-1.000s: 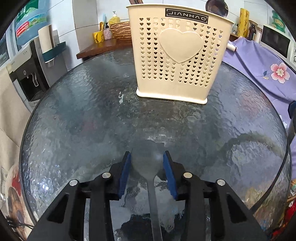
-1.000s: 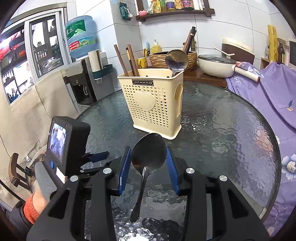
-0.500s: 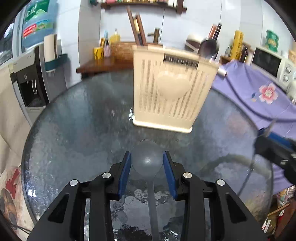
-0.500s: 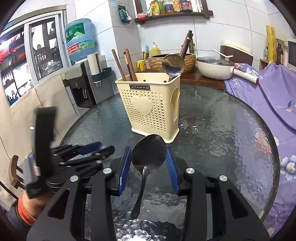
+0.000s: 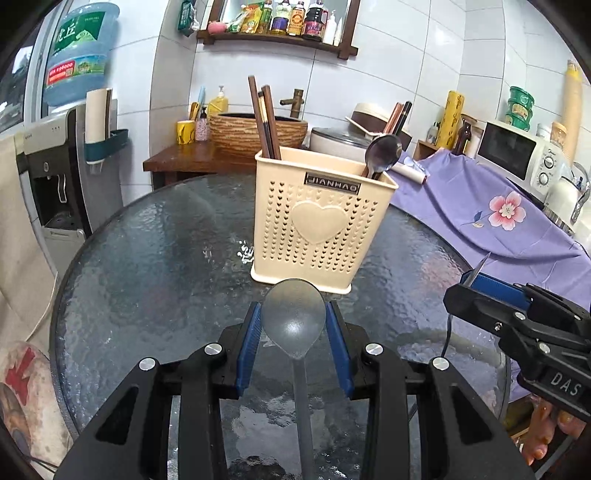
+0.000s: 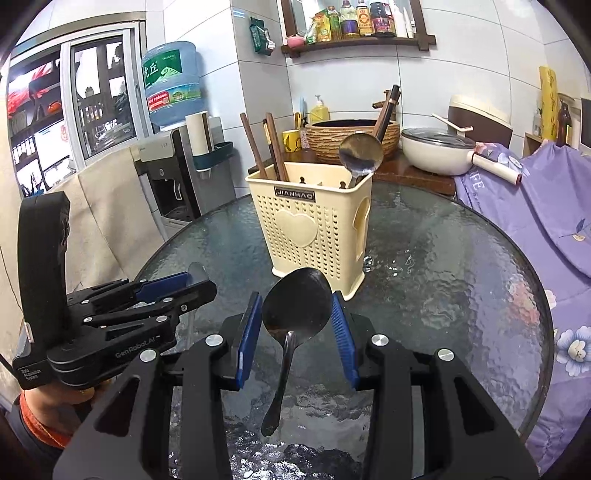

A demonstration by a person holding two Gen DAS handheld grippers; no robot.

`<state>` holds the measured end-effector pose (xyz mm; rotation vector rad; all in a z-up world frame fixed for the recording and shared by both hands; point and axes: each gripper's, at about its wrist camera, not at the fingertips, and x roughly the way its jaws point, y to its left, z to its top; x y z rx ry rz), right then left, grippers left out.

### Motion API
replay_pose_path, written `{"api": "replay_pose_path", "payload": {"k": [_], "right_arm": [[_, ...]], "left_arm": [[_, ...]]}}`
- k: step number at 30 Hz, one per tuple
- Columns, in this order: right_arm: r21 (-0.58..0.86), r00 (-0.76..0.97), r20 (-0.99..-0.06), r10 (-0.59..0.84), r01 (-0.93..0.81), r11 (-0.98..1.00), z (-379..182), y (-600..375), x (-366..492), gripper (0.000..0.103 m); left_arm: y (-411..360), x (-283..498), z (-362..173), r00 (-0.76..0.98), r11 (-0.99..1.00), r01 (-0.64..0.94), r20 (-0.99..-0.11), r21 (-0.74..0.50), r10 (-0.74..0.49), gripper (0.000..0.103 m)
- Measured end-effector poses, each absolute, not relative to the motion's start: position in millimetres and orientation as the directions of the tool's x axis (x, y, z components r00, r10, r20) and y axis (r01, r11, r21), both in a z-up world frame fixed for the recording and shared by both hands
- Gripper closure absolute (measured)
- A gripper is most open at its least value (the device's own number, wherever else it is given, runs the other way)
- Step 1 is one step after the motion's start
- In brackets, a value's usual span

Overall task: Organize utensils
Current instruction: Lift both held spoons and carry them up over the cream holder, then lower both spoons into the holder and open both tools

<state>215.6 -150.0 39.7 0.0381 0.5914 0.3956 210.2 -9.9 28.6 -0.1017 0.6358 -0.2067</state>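
Each tool — left tool (image 5: 293, 332), right tool (image 6: 295, 326) — clenches a spoon by its bowl, handle trailing, ready for the far holder (image 5: 319, 229).

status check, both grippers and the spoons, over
Left gripper shut on grey spoon, lifted off glass table. Right gripper shut on dark spoon. Cream caddy ahead, path open.

Pretty clearly a home kitchen: tiled walls, a wooden shelf of sauce bottles (image 5: 295, 22), a microwave (image 5: 517, 155), a water dispenser (image 6: 166, 173) with its big jug, and a lidded pan (image 6: 437, 153) on the counter.
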Motion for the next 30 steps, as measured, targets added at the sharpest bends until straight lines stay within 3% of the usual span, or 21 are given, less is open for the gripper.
{"api": "replay_pose_path", "payload": {"k": [18, 30], "right_arm": [[0.099, 0.81, -0.445, 0.382, -0.38, 0.92, 95, -146, 246, 0.064], [0.036, 0.908, -0.294, 0.298, -0.301, 0.953, 189, -144, 308, 0.064]], "left_arm": [[-5, 235, 90, 0.864, 0.967, 0.157, -0.447, -0.2, -0.233, 0.068], [0, 316, 182, 0.953, 0.96, 0.088, -0.26, -0.264, -0.159, 0.068]]}}
